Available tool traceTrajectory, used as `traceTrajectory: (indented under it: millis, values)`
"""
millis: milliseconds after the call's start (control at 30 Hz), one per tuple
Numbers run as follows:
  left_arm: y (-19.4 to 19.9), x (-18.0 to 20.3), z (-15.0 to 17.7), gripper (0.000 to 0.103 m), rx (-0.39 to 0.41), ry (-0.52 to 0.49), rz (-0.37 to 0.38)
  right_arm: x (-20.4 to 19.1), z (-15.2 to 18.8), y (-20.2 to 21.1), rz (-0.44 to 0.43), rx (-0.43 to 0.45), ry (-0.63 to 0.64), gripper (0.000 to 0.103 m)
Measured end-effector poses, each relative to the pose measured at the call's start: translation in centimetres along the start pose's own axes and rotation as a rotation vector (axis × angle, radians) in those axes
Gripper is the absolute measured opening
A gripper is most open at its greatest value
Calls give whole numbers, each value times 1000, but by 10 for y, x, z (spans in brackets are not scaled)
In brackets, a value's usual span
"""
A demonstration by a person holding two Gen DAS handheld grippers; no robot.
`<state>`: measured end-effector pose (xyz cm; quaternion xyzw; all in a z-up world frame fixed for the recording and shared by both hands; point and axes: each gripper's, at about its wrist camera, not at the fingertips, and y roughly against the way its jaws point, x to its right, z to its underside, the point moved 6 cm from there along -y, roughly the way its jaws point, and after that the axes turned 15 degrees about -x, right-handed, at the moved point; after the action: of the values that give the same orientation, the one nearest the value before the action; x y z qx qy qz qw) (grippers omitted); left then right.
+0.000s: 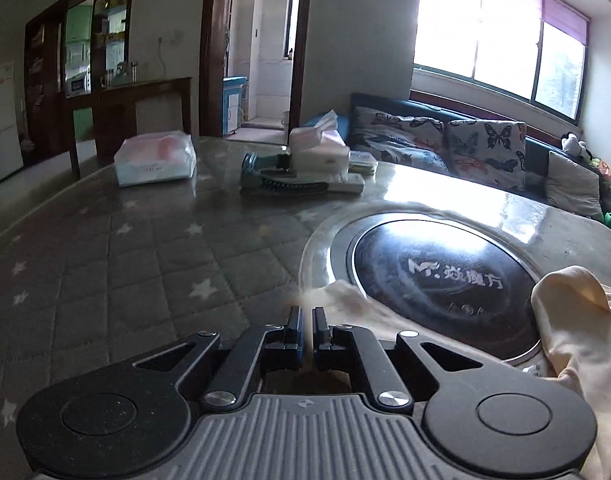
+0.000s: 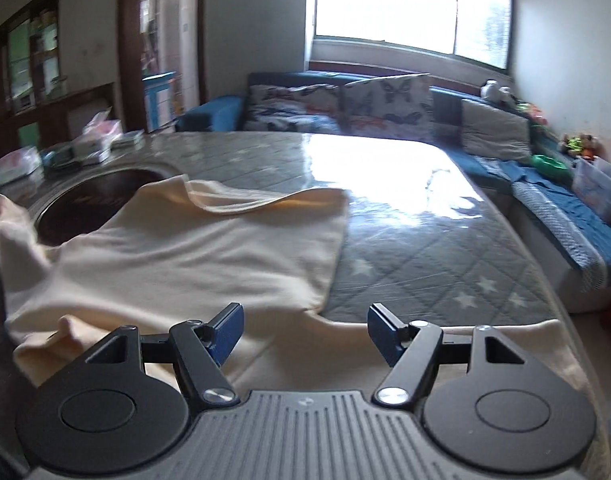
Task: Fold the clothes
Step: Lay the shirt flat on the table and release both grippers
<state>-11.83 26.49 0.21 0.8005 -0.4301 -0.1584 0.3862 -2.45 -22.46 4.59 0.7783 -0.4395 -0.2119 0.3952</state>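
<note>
A cream garment [image 2: 193, 256] lies spread on the grey star-quilted table [image 2: 425, 264], its far edge curled up, part of it over the round black hob [image 2: 101, 192]. My right gripper [image 2: 304, 330] is open and empty just above the garment's near edge. In the left wrist view my left gripper [image 1: 307, 324] is shut on a thin blurred strip of the cream garment [image 1: 581, 332], which trails right across the hob [image 1: 445, 280] rim and bunches at the right edge.
At the table's far side sit a wrapped tissue pack [image 1: 155, 158], a tissue box [image 1: 321, 146] and a teal object [image 1: 281, 180]. A blue sofa with butterfly cushions [image 1: 481, 144] runs under the window. A dark cabinet [image 1: 77, 80] stands on the left.
</note>
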Motion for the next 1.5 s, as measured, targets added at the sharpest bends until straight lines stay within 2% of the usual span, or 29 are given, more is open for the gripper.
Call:
traceTrajectory:
  millis: [100,133,200,267,467,500,567,633,700,767,933,1000,1033,1067,1167,1233,1367,1500]
  values:
    - [5,-4,7,6,-10,4,-37,-15,5,-1,-29,-19,49,70]
    - [8,-3,10,6,-15,1,-13,-20,7,0,-42,-22,63,70]
    - [12,10,13,6,-24,-40,47,-27,9,4,-70,-28,82,70]
    - [22,33,20,6,-20,-129,110,-35,12,7,-93,-38,110,68]
    - [61,114,59,10,-36,-398,375,-58,21,23,-136,-49,207,63]
    - [67,126,65,12,-35,-427,417,-62,23,25,-145,-49,218,63]
    - [77,148,77,25,-60,-478,510,-70,26,28,-164,-51,239,63]
    - [87,168,88,34,-58,-552,569,-79,29,29,-177,-52,264,61]
    - [91,183,97,37,-54,-616,580,-88,32,30,-189,-53,289,59]
    - [95,198,107,37,-50,-679,591,-93,34,29,-184,-50,307,52]
    - [85,210,123,37,-61,-772,531,-101,40,20,-134,-59,352,35]
    - [82,212,127,30,-70,-795,521,-101,41,20,-121,-60,363,26]
    - [80,211,128,19,-73,-800,513,-99,42,21,-121,-59,362,19]
    - [78,211,127,11,-80,-801,509,-98,42,23,-122,-61,362,16]
    - [79,209,125,2,-78,-804,512,-93,43,29,-132,-65,363,13]
    - [86,206,124,0,-73,-810,534,-90,43,35,-144,-71,364,12]
    - [101,199,125,0,-72,-839,586,-88,48,48,-179,-100,375,12]
    - [97,200,126,4,-88,-838,572,-91,60,44,-176,-147,418,13]
